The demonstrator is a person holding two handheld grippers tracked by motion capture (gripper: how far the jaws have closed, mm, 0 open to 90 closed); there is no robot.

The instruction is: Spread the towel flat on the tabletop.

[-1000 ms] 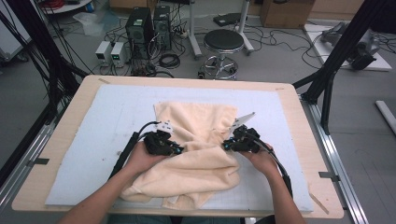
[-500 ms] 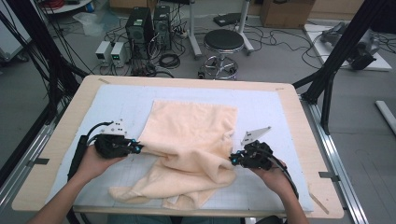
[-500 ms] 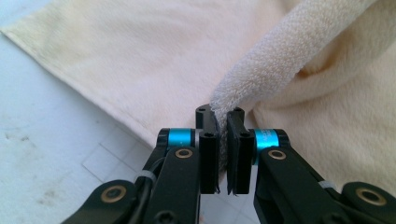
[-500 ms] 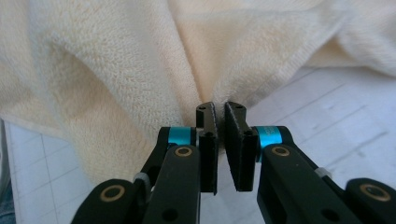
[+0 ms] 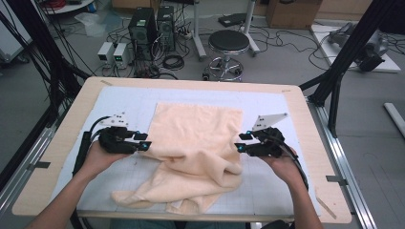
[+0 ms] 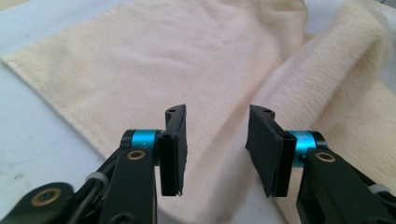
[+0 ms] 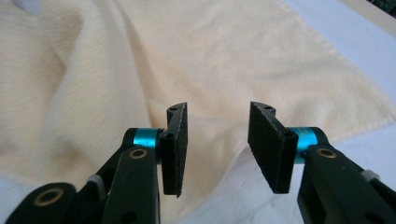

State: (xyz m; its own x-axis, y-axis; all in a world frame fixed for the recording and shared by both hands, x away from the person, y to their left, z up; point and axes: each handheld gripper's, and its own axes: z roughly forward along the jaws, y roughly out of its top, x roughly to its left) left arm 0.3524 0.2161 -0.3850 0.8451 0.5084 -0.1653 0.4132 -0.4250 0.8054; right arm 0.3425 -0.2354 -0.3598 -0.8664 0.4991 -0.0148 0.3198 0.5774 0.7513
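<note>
Cut off by the bottom edge of the high view: both forearms. Cloth (image 6: 224, 60) running past the top and right edges of the left gripper view; cloth's underlayers hidden beneath its own folds at lower centre.

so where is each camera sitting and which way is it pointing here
High view: above the person's side, looking forward and down on the table; both forearms, left gripper and right gripper flank the cream towel.
Left gripper view: rides the left gripper, looking along its open jaws at the towel's side edge.
Right gripper view: rides the right gripper, jaws open, over the opposite edge.
All three share the towel.
</note>
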